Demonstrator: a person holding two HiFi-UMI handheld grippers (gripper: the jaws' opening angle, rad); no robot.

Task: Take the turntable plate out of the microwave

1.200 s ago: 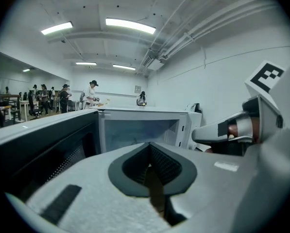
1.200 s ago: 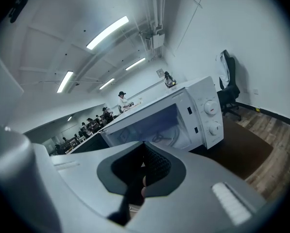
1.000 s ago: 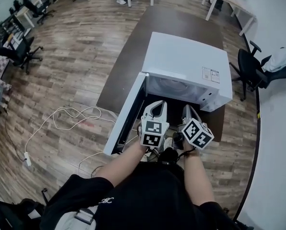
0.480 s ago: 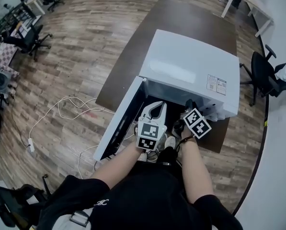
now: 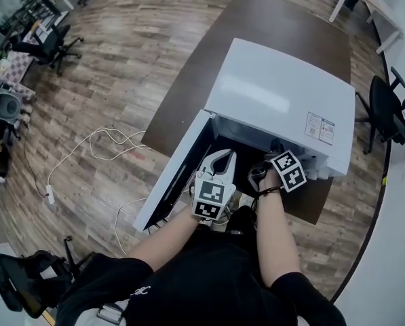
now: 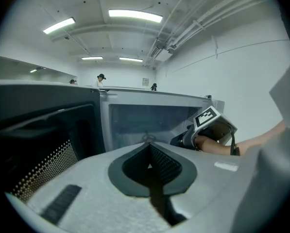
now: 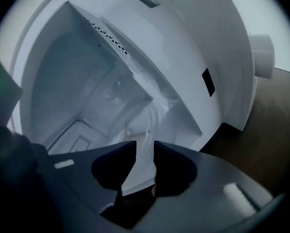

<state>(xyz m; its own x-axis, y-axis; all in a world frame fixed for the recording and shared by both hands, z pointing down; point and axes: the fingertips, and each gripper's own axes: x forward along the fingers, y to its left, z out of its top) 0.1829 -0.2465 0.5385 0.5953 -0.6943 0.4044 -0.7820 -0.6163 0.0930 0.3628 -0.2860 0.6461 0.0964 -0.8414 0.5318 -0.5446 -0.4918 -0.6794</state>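
The microwave (image 5: 277, 94) stands at the near end of the dark table (image 5: 270, 12), its front toward the table's near edge. Its door (image 5: 178, 175) is swung wide to the left, past that edge.

The turntable plate (image 7: 152, 98) is inside the cavity and not yet lifted. It appears to lie flat on the cavity floor, though clear glass against white walls is hard to trace and its rim cannot be followed all the way round.

The right gripper (image 7: 144, 144) is the nearer one. It is at the cavity mouth and points inward and a little downward, so the plate lies straight ahead of it and deeper in. Its jaws are opening, and nothing is pressed between the pads; only the pale interior shows through the gap.

The cavity sits tilted in the right gripper view, so this gripper is rolled to one side. As I judge it, that helps: the plate is round with no long axis, so its near rim is the part to take, with one jaw above it and one below.

The left gripper (image 6: 149, 145) is closed on nothing. It hangs outside the opening beside the door, farther from the plate.
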